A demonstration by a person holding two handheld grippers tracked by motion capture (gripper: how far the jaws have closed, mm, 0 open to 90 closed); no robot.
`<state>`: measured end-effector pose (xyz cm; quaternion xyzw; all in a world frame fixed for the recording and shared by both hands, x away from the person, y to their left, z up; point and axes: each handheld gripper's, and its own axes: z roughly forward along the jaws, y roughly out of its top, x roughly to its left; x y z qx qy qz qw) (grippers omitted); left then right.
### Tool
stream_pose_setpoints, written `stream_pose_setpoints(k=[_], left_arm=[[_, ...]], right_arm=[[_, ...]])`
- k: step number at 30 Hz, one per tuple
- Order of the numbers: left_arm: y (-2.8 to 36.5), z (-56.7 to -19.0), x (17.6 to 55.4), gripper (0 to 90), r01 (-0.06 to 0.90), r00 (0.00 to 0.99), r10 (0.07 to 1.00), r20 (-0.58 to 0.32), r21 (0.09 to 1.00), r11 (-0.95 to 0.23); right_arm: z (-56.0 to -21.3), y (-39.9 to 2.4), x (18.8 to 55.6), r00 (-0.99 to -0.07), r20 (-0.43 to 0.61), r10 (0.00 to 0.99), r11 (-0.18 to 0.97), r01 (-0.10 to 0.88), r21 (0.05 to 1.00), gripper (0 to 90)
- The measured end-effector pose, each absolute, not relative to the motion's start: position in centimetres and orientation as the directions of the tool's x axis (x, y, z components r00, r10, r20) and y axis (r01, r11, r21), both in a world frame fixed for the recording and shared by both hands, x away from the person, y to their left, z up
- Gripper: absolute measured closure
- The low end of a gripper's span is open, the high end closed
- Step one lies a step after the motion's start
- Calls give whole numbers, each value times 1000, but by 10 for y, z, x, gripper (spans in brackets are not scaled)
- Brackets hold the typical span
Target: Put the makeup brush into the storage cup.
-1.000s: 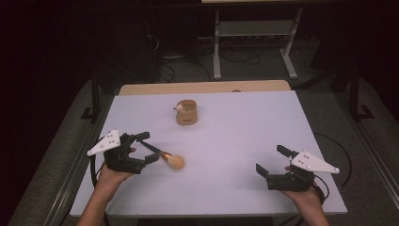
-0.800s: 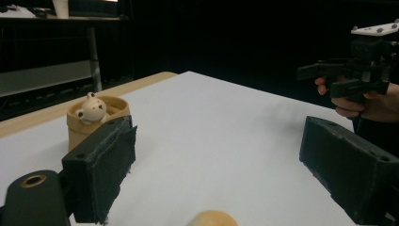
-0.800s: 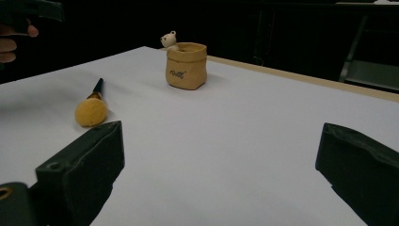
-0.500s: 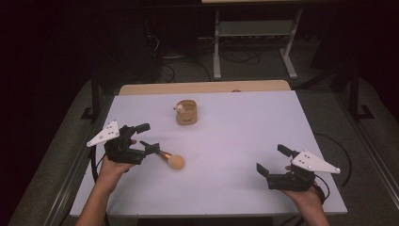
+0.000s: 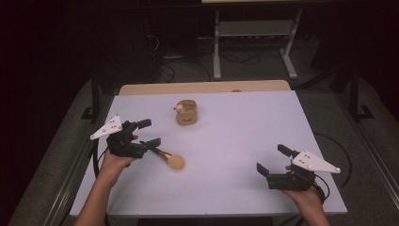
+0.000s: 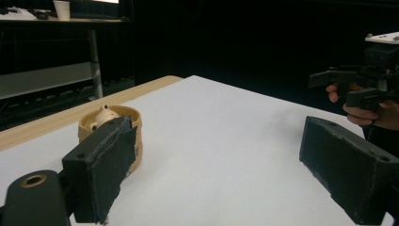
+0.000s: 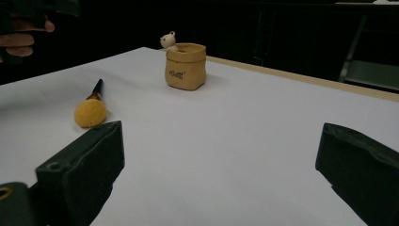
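- In the high view, the brush (image 5: 169,159) is seen lying flat on the white table (image 5: 235,141), its handle end under the left gripper (image 5: 147,134); the tan pot (image 5: 187,113) stands well apart, farther back.
- In the right gripper view, the brush's yellow head (image 7: 90,113) is shown clearly.
- Left gripper: 2 jaws spread wide, nothing held.
- Right gripper (image 5: 274,160): 2 jaws spread wide, nothing held.

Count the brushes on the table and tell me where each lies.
1. The brush lies on the table beside the left gripper, in front of the tan pot. None seems hidden.
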<state>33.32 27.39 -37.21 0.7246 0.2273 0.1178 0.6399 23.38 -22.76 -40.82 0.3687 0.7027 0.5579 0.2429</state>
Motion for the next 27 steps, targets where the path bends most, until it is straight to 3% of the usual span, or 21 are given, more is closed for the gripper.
stream_pose_setpoints(k=[27], left_arm=[[269,-368,361,122,200,870,477,-125,974,-109]], right_arm=[[-409,-227,235,-617,81,783,100,253,962,12]])
